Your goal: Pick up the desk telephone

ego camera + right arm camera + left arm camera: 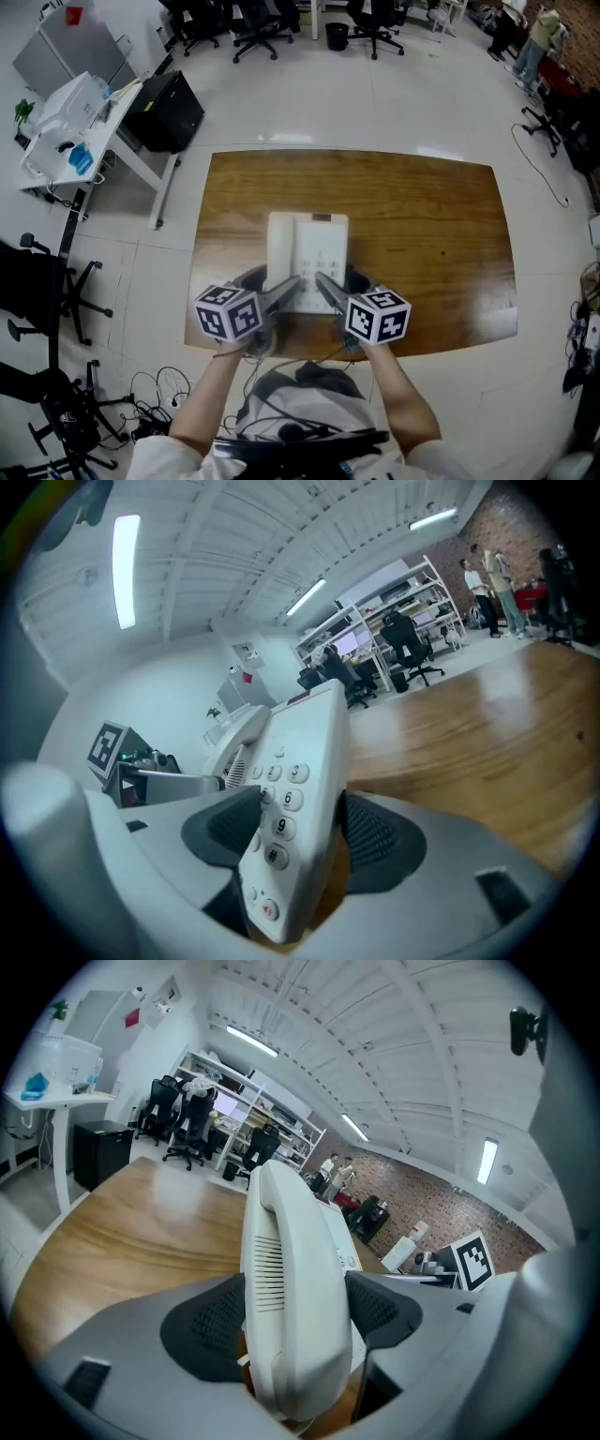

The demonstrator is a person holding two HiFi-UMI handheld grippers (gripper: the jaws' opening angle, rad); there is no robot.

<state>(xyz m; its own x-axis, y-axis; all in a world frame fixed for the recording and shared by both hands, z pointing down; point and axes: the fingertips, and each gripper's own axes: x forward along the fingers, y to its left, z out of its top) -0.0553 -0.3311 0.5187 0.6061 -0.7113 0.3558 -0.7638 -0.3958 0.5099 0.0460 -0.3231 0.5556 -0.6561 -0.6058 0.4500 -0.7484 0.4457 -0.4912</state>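
The white desk telephone point(307, 251) is held above the wooden table point(431, 234) near its front edge, gripped from the near end by both grippers. My left gripper point(284, 289) is shut on the handset side; in the left gripper view the handset point(286, 1269) fills the gap between the dark pads point(211, 1321). My right gripper point(329, 291) is shut on the keypad side; in the right gripper view the keypad edge point(298, 780) stands tilted between the pads point(372, 836). The phone's underside is hidden.
A white side desk point(70, 131) with a box on it and a black case point(167, 111) stand at the back left. Office chairs point(258, 23) line the far wall. Cables point(155, 394) lie on the floor at the lower left. A person point(536, 42) stands far right.
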